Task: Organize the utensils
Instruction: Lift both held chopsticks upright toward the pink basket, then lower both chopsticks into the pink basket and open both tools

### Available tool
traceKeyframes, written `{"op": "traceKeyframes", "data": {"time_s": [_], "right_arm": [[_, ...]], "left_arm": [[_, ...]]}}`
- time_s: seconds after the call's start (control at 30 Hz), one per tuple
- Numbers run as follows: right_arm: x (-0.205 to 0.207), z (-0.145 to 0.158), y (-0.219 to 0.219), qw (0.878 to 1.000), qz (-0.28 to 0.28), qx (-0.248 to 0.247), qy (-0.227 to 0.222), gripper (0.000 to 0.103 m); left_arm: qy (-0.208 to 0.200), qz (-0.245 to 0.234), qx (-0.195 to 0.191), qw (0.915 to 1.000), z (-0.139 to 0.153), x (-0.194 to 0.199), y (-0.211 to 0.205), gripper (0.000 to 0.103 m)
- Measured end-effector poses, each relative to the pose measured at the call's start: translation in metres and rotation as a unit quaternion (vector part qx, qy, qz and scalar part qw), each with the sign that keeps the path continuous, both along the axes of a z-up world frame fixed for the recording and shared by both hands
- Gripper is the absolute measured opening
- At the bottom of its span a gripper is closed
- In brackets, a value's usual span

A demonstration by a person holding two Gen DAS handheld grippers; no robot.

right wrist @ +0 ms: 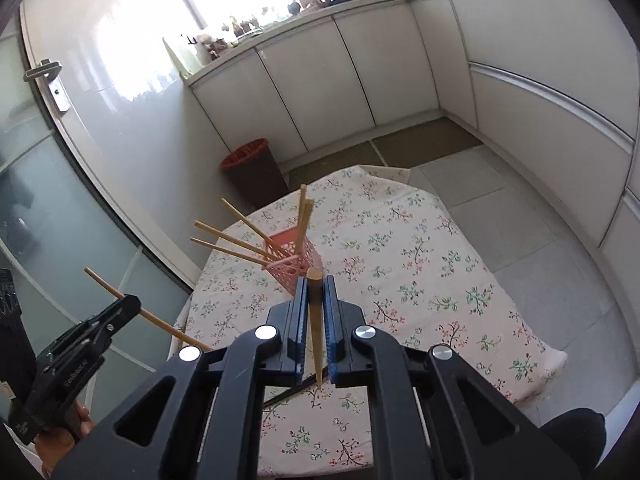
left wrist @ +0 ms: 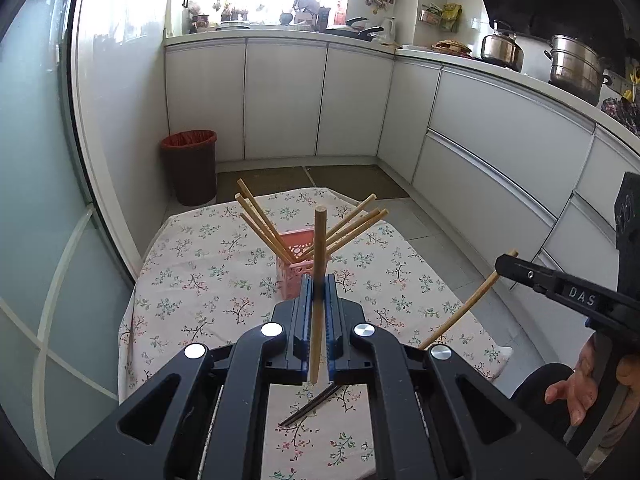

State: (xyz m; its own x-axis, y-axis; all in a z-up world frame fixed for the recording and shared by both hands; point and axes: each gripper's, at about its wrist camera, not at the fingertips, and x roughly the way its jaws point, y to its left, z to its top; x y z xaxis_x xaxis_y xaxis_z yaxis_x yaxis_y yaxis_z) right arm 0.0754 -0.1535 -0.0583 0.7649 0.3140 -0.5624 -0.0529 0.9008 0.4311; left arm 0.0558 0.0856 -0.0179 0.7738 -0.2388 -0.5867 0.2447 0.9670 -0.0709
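Observation:
A pink perforated holder [left wrist: 294,266] stands mid-table on the floral cloth, with several wooden chopsticks [left wrist: 260,224] fanning out of it; it also shows in the right wrist view [right wrist: 294,266]. My left gripper [left wrist: 319,280] is shut on a wooden chopstick [left wrist: 318,280], held upright just in front of the holder. My right gripper [right wrist: 315,282] is shut on another wooden chopstick [right wrist: 315,320], also near the holder. Each gripper shows in the other view, the right one [left wrist: 505,262] and the left one [right wrist: 130,304], with its chopstick. Dark chopsticks [left wrist: 310,404] lie on the cloth below my grippers.
The table [left wrist: 192,264] with the floral cloth stands in a kitchen. A red bin [left wrist: 190,166] stands on the floor beyond the table's far left corner. White cabinets [left wrist: 480,148] run along the back and right. A glass door [left wrist: 36,200] is on the left.

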Motion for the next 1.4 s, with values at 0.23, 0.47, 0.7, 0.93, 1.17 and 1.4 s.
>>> {"op": "traceKeyframes", "data": {"time_s": [0.23, 0.47, 0.7, 0.93, 1.17, 1.4], "right_arm": [[0.008, 0.048, -0.002, 0.999, 0.011, 0.001, -0.047, 0.008], [0.027, 0.084, -0.007, 0.997, 0.02, 0.017, -0.074, 0.008], [0.054, 0.114, -0.004, 0.993, 0.013, 0.019, -0.115, 0.008], [0.095, 0.118, -0.004, 0.992, 0.006, 0.034, -0.12, 0.008], [0.135, 0.097, 0.009, 0.993, 0.007, 0.03, -0.11, 0.008], [0.16, 0.079, 0.028, 0.994, 0.007, 0.016, -0.108, 0.008]], "left_arm": [[-0.019, -0.002, 0.012, 0.9997, 0.02, 0.007, -0.009, 0.005], [-0.041, -0.006, 0.013, 0.9991, 0.044, 0.027, -0.02, 0.005], [-0.08, 0.015, -0.003, 0.9967, 0.07, 0.068, -0.027, 0.005], [-0.073, 0.053, -0.033, 0.9954, 0.053, 0.129, -0.025, 0.005], [-0.031, 0.071, -0.04, 0.9962, 0.001, 0.178, -0.024, 0.007], [-0.042, 0.099, -0.065, 0.992, -0.007, 0.152, 0.001, 0.053]]}}
